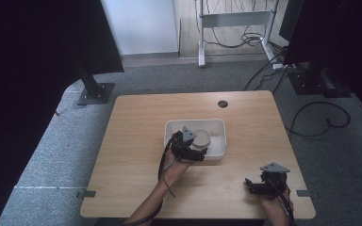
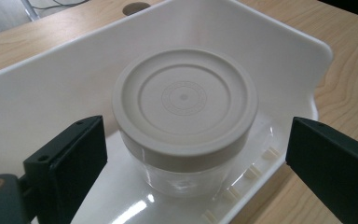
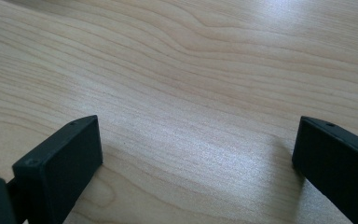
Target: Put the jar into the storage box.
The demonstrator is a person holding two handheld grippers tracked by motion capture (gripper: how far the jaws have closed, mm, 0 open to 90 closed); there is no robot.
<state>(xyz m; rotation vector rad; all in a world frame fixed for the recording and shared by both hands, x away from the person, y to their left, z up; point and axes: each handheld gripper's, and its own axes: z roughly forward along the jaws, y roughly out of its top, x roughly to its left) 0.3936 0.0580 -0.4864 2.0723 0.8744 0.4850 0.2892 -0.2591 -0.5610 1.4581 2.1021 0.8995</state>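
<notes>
A clear jar with a cream screw lid (image 2: pixel 184 100) stands upright inside a white plastic bin (image 2: pixel 37 88). In the high view the jar (image 1: pixel 201 138) is in the middle of the bin (image 1: pixel 218 126) at the table's centre. My left gripper (image 1: pixel 199 153) reaches over the bin's near wall. Its jaws stand wide open on either side of the jar (image 2: pixel 193 158) without touching it. My right gripper (image 1: pixel 250 184) rests low over bare wood near the front right corner, open with nothing between its fingers (image 3: pixel 60 163).
The wooden table (image 1: pixel 136 141) has a round cable hole (image 1: pixel 223 103) at its far edge. Monitor stands (image 1: pixel 94 92) and cables (image 1: pixel 320 120) lie on the carpet beyond the table. A white desk frame (image 1: pixel 235 19) stands at the back.
</notes>
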